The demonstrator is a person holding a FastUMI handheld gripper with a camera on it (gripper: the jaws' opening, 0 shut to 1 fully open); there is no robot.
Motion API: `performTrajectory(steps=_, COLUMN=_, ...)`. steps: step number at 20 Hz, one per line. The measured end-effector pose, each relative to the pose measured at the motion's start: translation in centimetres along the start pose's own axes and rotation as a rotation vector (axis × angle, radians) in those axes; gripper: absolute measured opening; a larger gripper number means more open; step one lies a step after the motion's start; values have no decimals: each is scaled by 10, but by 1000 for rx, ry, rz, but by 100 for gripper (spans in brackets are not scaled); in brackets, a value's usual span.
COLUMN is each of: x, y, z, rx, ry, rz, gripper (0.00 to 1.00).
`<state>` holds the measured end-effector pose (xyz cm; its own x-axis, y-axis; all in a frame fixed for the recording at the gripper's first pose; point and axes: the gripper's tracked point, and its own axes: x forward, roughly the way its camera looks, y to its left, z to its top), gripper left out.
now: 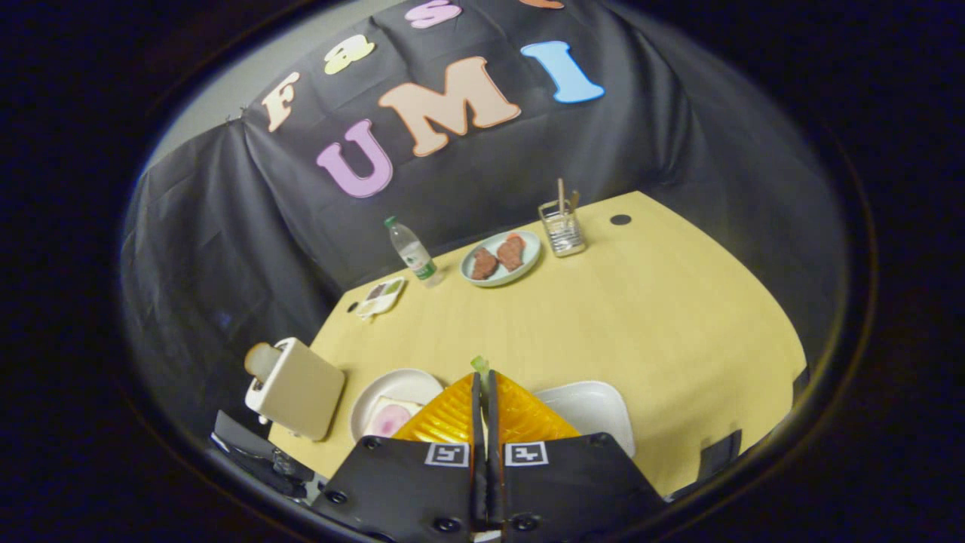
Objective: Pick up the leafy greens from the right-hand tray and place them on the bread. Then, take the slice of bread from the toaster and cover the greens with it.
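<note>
My gripper (482,375) is shut, its two fingers pressed together high above the table, and a small bit of leafy green (479,364) sticks out at the fingertips. Just left of the fingers lies a round white plate (392,383) with a slice of bread (390,416) topped by something pink, partly hidden by the left finger. Just right of the fingers is the white right-hand tray (592,407), its near part hidden. Farther left stands a cream toaster (298,388) with a bread slice (261,360) poking out of its slot.
Beyond the fingers, across the yellow table (641,317), stand a water bottle (412,253), a pale plate with two brown pieces (500,258), a clear holder with sticks (562,226) and a small sauce dish (381,296). Black cloth walls surround the table.
</note>
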<state>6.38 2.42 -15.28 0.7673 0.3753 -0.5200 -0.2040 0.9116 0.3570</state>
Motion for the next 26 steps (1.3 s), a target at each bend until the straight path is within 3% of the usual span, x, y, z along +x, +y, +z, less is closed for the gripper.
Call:
performTrajectory(steps=11, x=37, y=160, z=-52, rx=55, ry=125, rz=262, gripper=4)
performTrajectory(steps=14, x=51, y=185, z=-65, rx=61, ry=153, rz=288, gripper=4)
performTrajectory(steps=16, x=66, y=189, z=-75, rx=73, ry=168, rz=269, gripper=3)
performTrajectory(steps=21, x=102, y=158, z=-105, rx=43, ry=225, rz=116, gripper=3)
performTrajectory(steps=26, x=110, y=120, z=-123, rx=-67, ry=234, rz=-27, gripper=4)
